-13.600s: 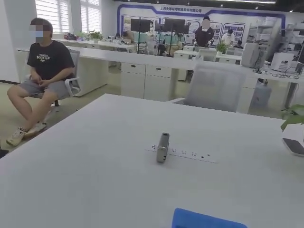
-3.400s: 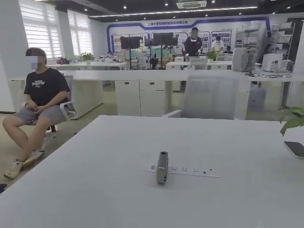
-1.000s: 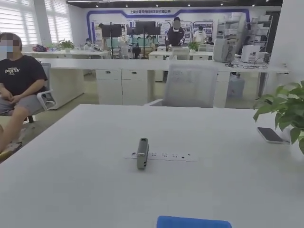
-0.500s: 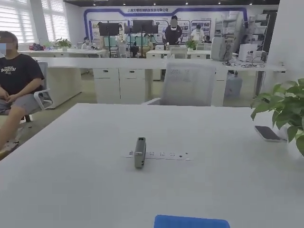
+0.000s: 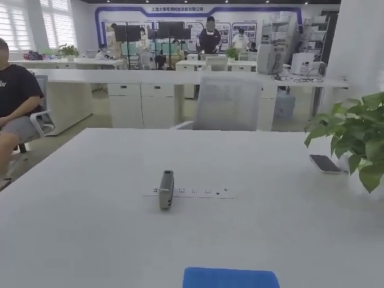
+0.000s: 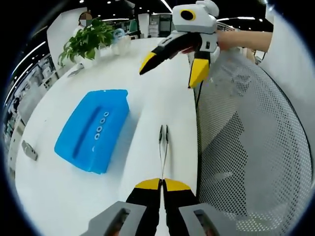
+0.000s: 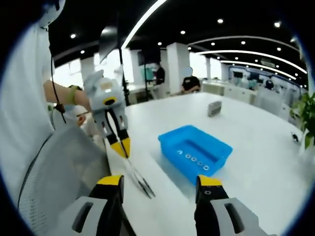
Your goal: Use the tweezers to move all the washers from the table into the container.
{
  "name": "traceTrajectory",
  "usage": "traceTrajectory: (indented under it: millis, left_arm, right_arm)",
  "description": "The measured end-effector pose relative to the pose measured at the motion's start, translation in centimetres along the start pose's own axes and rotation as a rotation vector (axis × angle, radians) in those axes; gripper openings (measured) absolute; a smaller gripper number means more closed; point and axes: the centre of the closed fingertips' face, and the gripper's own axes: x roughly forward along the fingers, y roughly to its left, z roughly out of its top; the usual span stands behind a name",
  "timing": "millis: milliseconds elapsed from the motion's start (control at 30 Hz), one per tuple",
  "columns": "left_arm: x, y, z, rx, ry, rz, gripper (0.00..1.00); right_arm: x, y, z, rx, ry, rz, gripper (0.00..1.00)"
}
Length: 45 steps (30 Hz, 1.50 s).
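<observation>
Two claws meet over the near edge of the white worktop [image 6: 157,98]. The left claw [image 6: 161,184] has its yellow tips together, clamped on the back end of the tweezers [image 6: 163,142], which point straight ahead along the worktop's edge. The right claw's view shows that left claw [image 7: 121,146] from the front, with the tweezers [image 7: 138,181] slanting down from it; whether their points touch the worktop I cannot tell. The right claw [image 7: 160,181] is apart, with nothing between its tips, and in the left claw's view it [image 6: 171,70] hangs spread above the worktop beyond the tweezers.

A row of washers [image 6: 101,125] lies inside the blue container [image 6: 93,130], just beside the tweezers. From the other side the washers [image 7: 194,159] sit on the floor of the container [image 7: 197,147].

In the head view the container's rim [image 5: 231,278] shows at the bottom, a grey box [image 5: 166,189] lies mid-worktop, and a plant [image 5: 354,135] and a phone [image 5: 326,163] are on the right.
</observation>
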Motion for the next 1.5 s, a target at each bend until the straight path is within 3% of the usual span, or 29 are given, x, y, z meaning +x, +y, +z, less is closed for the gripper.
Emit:
traceTrajectory:
  millis: [200, 667, 833, 967, 1167, 1233, 1367, 1500]
  left_arm:
    - [0.8, 0.3, -0.7, 0.030, 0.069, 0.010, 0.00]
    - [1.8, 0.6, -1.8, 0.045, 0.180, 0.011, 0.00]
    - [2.1, 0.6, -2.4, 0.056, 0.200, 0.012, 0.00]
    - [2.1, 0.6, -2.7, 0.044, 0.205, 0.020, 0.00]
    - [1.9, 0.7, -2.8, 0.035, 0.180, 0.045, 0.00]
    - [1.7, 0.9, -3.0, 0.021, 0.168, 0.071, 0.04]
    - [0.5, 1.7, -2.4, -0.054, 0.065, 0.160, 0.17]
    - [-2.1, 2.3, -1.2, -0.135, -0.076, 0.260, 0.22]
  right_arm:
    - [-2.2, -1.1, 1.2, -0.011, -0.048, -0.062, 0.60]
    - [-4.3, -1.3, 2.6, 0.029, -0.134, -0.114, 0.63]
    - [-4.9, -1.9, 3.0, 0.042, -0.171, -0.133, 0.63]
    - [-5.3, -2.8, 2.5, 0.043, -0.160, -0.165, 0.64]
    - [-5.9, -3.9, 2.3, 0.047, -0.170, -0.209, 0.68]
    - [-6.0, -4.2, 2.1, 0.044, -0.169, -0.219, 0.69]
    - [-5.7, -4.5, 1.5, 0.049, -0.164, -0.228, 0.72]
    - [-5.6, -4.7, 1.4, 0.047, -0.180, -0.245, 0.77]
